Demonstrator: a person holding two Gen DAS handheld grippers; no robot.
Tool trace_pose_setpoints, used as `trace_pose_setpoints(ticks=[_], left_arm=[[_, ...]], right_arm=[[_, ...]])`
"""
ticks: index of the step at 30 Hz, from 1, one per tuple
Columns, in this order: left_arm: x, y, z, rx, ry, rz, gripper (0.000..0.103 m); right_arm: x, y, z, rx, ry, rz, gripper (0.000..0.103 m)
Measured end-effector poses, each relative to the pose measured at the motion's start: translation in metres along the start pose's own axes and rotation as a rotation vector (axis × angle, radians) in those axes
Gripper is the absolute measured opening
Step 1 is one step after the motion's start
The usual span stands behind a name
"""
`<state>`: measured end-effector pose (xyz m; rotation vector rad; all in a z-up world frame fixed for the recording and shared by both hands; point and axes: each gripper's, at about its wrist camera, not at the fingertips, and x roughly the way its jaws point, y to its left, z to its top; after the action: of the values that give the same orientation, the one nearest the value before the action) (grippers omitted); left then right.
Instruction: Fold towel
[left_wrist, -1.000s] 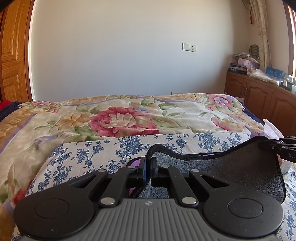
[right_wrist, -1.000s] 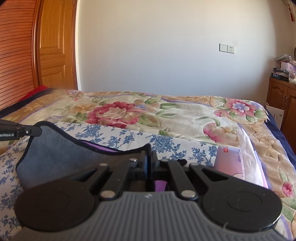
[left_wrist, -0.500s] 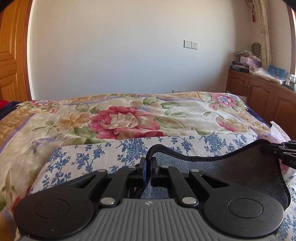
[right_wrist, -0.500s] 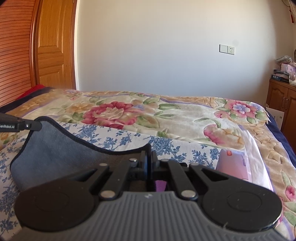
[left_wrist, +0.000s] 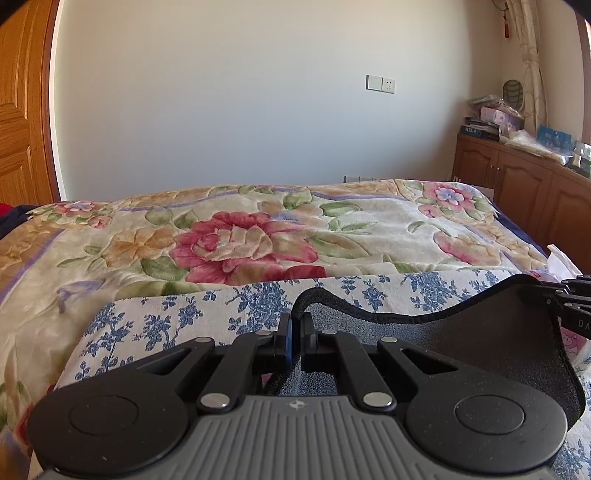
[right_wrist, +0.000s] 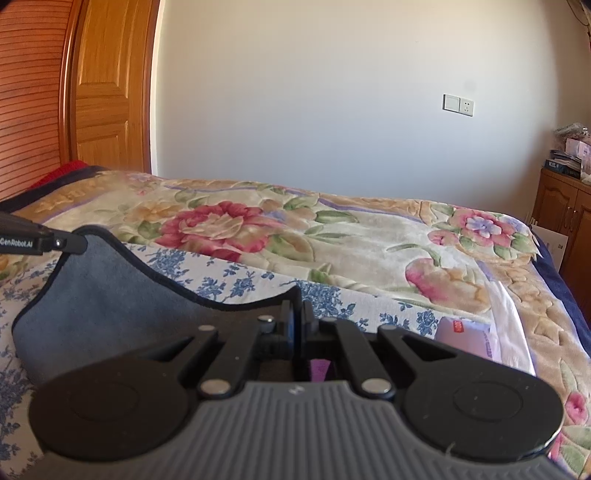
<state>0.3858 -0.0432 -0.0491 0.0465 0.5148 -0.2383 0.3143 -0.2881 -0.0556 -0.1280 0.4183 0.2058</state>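
Left wrist view: your left gripper (left_wrist: 295, 338) and right gripper (right_wrist: 296, 326) each pinched a corner of the grey towel (right_wrist: 110, 295), lifted above the floral sheet (left_wrist: 166, 317); uneven pulling could have slipped a corner free.

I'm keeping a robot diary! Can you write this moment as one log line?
left gripper: shut on dark grey towel corner | right gripper: shut on other corner | towel lifted over blue-flowered sheet
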Motion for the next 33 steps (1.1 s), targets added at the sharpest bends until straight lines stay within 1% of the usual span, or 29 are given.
trace_pose_setpoints(ticks=[9, 15, 28, 33], left_arm=[[0.009, -0.006, 0.006, 0.019, 0.010, 0.002, 0.005], [0.020, -0.004, 0.005, 0.029, 0.035, 0.014, 0.005], [0.049, -0.002, -0.005, 0.027, 0.083, 0.050, 0.005], [0.054, -0.003, -0.010, 0.055, 0.096, 0.064, 0.005]], right_arm=[[0.012, -0.006, -0.006, 0.014, 0.024, -0.014, 0.004], [0.023, -0.004, -0.006, -0.025, 0.045, -0.023, 0.004], [0.043, -0.008, -0.017, -0.037, 0.112, -0.039, 0.004], [0.044, -0.010, -0.019, -0.025, 0.123, -0.034, 0.004]])
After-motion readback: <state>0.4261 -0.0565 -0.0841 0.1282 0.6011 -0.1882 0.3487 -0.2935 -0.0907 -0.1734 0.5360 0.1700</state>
